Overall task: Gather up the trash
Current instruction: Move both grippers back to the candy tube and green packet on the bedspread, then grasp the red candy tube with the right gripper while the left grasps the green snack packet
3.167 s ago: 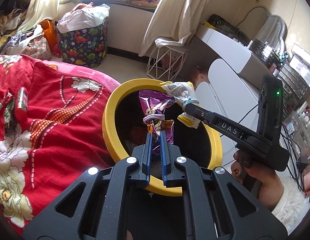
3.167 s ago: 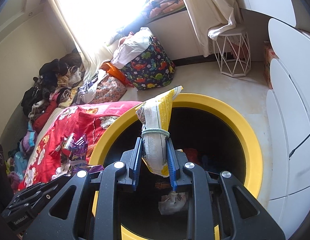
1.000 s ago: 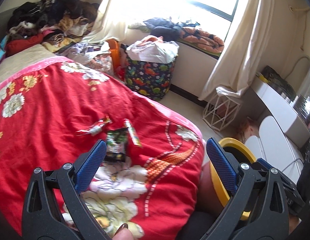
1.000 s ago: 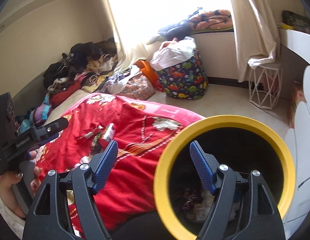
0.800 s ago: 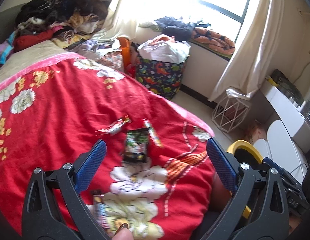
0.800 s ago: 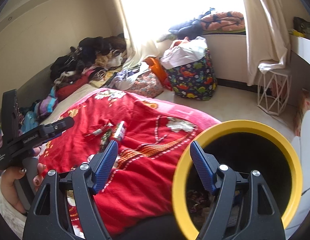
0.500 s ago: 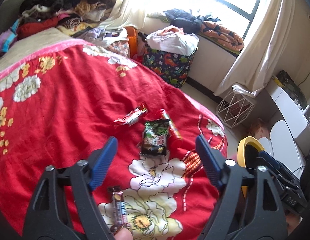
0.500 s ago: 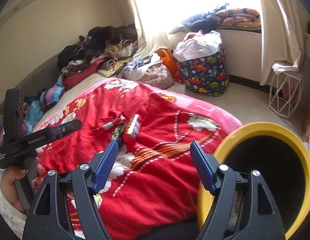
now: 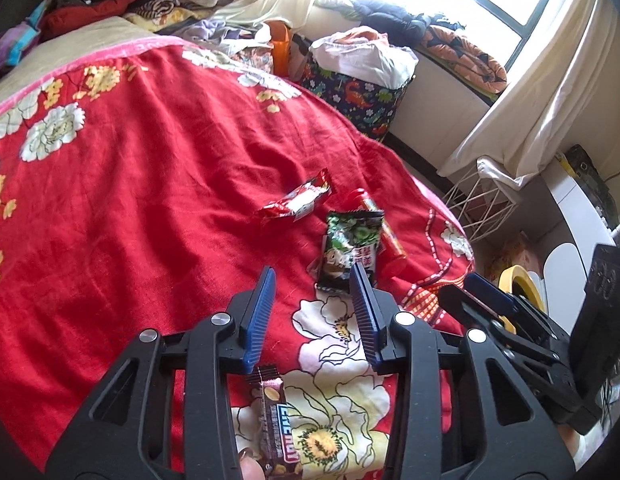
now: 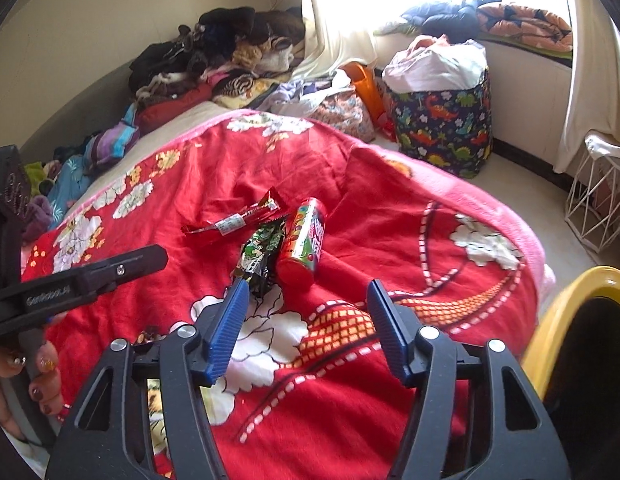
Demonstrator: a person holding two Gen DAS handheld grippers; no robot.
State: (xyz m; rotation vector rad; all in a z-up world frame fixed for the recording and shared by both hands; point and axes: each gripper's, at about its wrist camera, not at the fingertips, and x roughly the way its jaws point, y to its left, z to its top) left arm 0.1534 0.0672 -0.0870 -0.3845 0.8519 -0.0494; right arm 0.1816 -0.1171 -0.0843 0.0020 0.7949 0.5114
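In the left wrist view, a red floral blanket fills the left and centre. At centre lies a red-and-white crinkled wrapper; just right of it is a dark green snack packet, and a red candy tube touches that packet's right edge. At lower centre the left gripper hangs over the blanket, its blue pads having just been closing, still apart with nothing pinched; a brown chocolate bar wrapper lies below them. At right is the rim of a yellow bin.

In the right wrist view, the left gripper's black body and the hand sit at far left. The same wrappers lie at centre. The right gripper at lower centre has just been narrowing, its jaws spread over bare blanket. The yellow bin sits at lower right.
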